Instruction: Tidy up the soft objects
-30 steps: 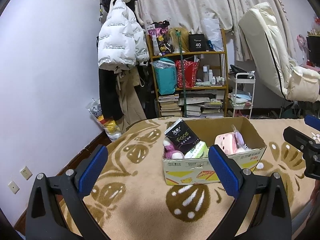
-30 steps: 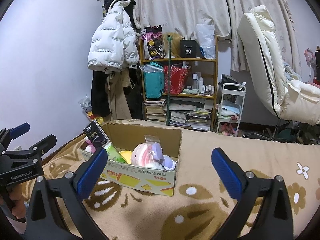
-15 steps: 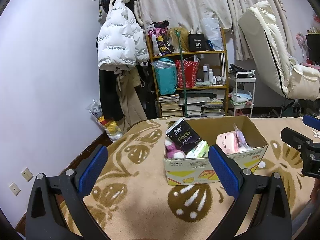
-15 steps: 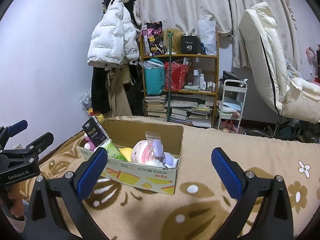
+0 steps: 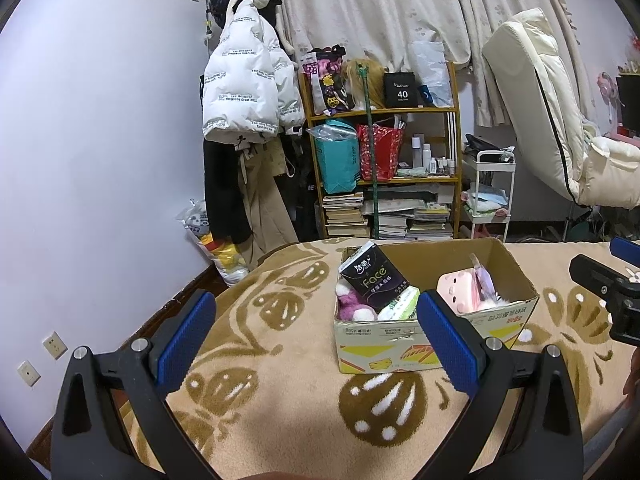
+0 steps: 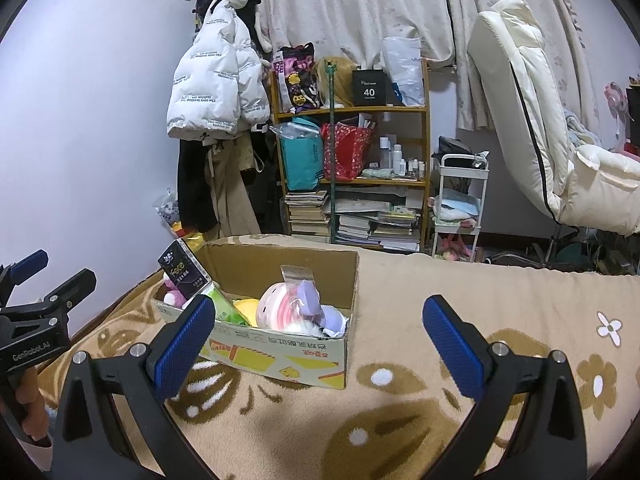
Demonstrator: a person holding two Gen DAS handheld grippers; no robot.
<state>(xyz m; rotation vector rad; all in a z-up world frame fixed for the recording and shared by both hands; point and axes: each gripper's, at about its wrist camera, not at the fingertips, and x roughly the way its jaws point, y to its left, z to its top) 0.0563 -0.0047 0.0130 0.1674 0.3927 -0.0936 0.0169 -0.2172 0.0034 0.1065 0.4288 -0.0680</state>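
Nearest to me, my left gripper (image 5: 316, 340) hangs over the patterned blanket (image 5: 280, 412), its blue-padded fingers (image 5: 186, 338) spread wide and grasping nothing. My right gripper (image 6: 318, 344) is likewise released, fingers (image 6: 454, 344) apart and empty above the same blanket. In the right wrist view the left gripper also shows at the left edge, held in a hand (image 6: 34, 408).

Just beyond both sets of fingers stands the cardboard box (image 5: 432, 344), resting on the blanket, open at the top. Inside it, at its left end, a black tissue pack (image 5: 374, 278) leans upright against the box wall, with a purple plush (image 5: 352, 306) below it and a green tissue pack (image 5: 398, 304) just beside. At the box's right end lies a pink plush (image 5: 456, 286), touching a bagged lilac item (image 6: 306, 294). A yellow item (image 6: 246, 308) shows between the green pack and the pink plush; what it is I cannot tell.

Behind the box, a wooden shelf (image 5: 400, 110) holds bags and bottles, books stacked beneath. Left of the shelf hangs a white jacket (image 5: 244, 92); right of it stand a white cart (image 5: 488, 200) and a cream chair (image 5: 552, 120).
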